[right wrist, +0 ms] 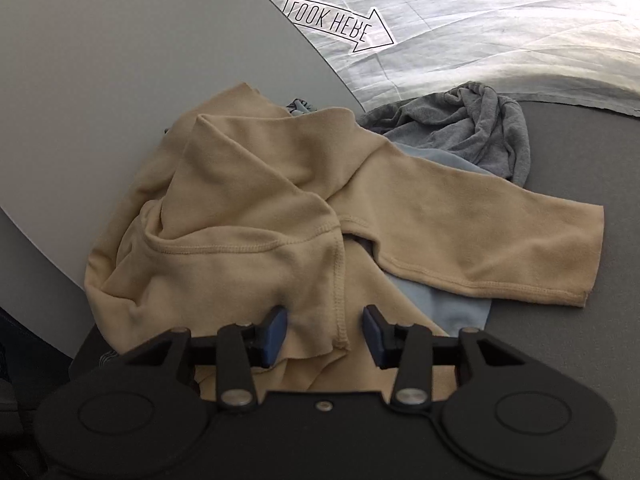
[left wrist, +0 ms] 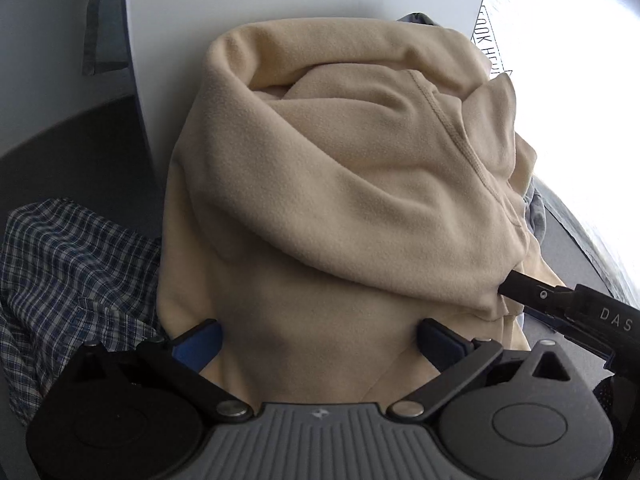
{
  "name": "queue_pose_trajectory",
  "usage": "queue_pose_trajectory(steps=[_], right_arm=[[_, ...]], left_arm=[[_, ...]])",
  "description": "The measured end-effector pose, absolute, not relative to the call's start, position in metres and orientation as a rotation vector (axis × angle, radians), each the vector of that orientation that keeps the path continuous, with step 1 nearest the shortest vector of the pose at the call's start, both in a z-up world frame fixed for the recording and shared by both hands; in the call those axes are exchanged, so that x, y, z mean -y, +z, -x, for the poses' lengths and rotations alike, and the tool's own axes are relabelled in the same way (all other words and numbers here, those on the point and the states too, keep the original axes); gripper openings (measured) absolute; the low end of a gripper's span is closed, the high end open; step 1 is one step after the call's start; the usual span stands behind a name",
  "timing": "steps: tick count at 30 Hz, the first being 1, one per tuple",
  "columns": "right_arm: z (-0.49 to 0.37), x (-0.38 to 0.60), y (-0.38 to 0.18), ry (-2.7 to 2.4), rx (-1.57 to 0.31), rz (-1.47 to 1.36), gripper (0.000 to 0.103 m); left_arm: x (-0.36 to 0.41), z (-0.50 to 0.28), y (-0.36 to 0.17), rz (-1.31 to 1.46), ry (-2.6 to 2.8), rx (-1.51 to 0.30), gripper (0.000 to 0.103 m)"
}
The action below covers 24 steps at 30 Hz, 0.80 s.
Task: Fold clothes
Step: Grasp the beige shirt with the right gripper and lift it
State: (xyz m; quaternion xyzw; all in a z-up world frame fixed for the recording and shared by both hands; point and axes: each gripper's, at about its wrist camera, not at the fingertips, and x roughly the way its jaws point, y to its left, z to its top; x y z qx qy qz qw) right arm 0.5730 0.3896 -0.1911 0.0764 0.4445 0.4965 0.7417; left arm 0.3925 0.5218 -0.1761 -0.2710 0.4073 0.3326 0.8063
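My right gripper point(right wrist: 325, 330) stands half-open astride a stitched hem of the beige fleece top point(right wrist: 256, 216), pads not pressing. My left gripper point(left wrist: 318, 340) gapes wide over it; plaid shirt point(left wrist: 68, 256) left.

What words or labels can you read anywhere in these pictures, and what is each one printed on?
"LOOK HERE": inside an arrow outline on the pale wrinkled sheet; the first letter looks odd.
"DAS": white letters on the black right gripper in the left wrist view, cut off at the picture's edge.
Nothing else is readable.
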Motion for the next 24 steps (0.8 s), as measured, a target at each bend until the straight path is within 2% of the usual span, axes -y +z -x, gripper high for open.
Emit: queue_pose_trajectory(steps=[1, 2, 4, 6, 10, 14, 24], right_arm=[[-0.572, -0.387, -0.188, 1.109, -0.963, -0.181, 0.013], [-0.57, -0.384, -0.184, 1.114, -0.957, -0.189, 0.007], [-0.566, -0.378, -0.177, 1.126, -0.942, -0.203, 0.004], [-0.562, -0.371, -0.168, 1.12, -0.933, -0.23, 0.004], [-0.563, -0.336, -0.144, 1.112, -0.917, -0.482, 0.003], [-0.548, -0.296, -0.111, 1.122, -0.866, -0.698, 0.003], [-0.478, -0.175, -0.012, 1.135, -0.587, -0.892, 0.003]], left_arm=[[-0.519, -0.39, -0.175, 0.577, 0.712, -0.874, 0.103], [-0.517, -0.387, -0.174, 0.574, 0.713, -0.876, 0.103], [-0.514, -0.376, -0.173, 0.617, 0.704, -0.881, 0.103], [-0.51, -0.364, -0.171, 0.689, 0.698, -0.875, 0.103], [-0.5, -0.343, -0.165, 0.782, 0.69, -0.846, 0.102], [-0.481, -0.333, -0.154, 0.768, 0.651, -0.828, 0.102], [-0.394, -0.325, -0.112, 0.703, 0.434, -0.749, 0.101]])
